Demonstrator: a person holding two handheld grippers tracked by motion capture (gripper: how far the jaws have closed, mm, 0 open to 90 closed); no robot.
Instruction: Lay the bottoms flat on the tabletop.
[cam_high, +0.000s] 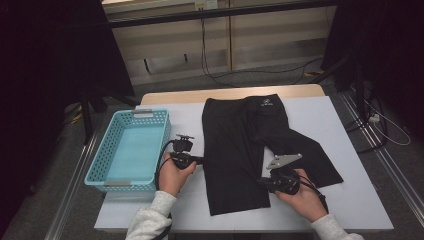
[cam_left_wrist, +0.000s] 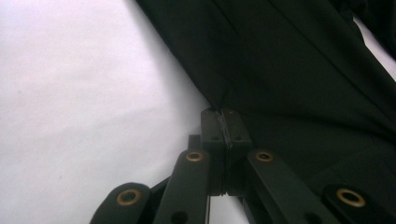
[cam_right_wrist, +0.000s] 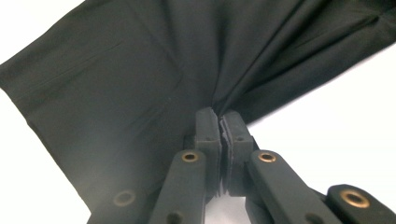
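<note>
A pair of black shorts lies flat on the white table, waistband at the far side, one leg spread toward the right. My left gripper is shut on the left side edge of the shorts; its jaws pinch the fabric hem. My right gripper is shut on the inner edge of the left leg near the crotch, and the cloth bunches into folds at its closed jaws.
A light blue plastic basket stands empty at the table's left side, close to my left hand. Bare white table surface lies in front of and to the right of the shorts. Cables run across the floor beyond the table.
</note>
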